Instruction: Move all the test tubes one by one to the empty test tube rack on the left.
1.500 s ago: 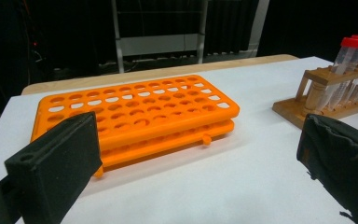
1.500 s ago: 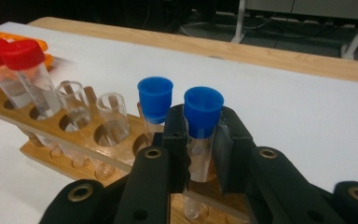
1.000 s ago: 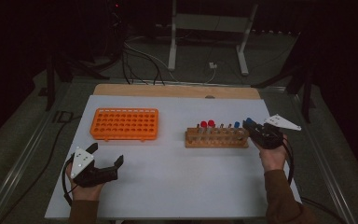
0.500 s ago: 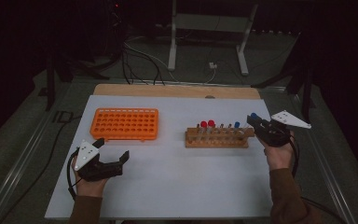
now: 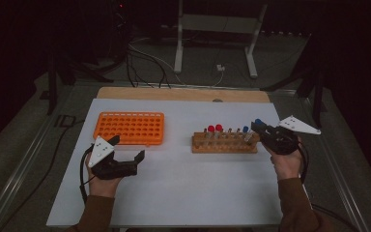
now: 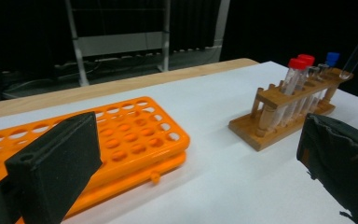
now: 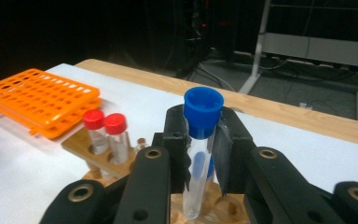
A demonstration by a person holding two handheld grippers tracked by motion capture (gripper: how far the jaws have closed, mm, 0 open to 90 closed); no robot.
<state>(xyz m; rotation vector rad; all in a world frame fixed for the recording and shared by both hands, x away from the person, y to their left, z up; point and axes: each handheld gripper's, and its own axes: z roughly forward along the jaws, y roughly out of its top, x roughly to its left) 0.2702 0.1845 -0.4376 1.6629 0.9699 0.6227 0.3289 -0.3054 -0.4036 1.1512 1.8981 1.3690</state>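
My right gripper is shut on a clear test tube with a blue cap. It holds the tube just under the cap, at the right end of the wooden rack. The held tube leans, with its rounded end level with the rack's top board. In the wooden rack stand two red-capped tubes, a blue-capped one and some uncapped ones. My left gripper hangs open with nothing in it, just in front of the orange rack.
The orange rack has many holes with no tubes in them. White sheet covers the table between the two racks and toward the front edge. A wooden strip runs along the far edge; metal stand legs and cables lie on the floor beyond.
My left gripper has moved right and a little up toward the orange rack's front. My right gripper has risen slightly with the blue-capped tube.
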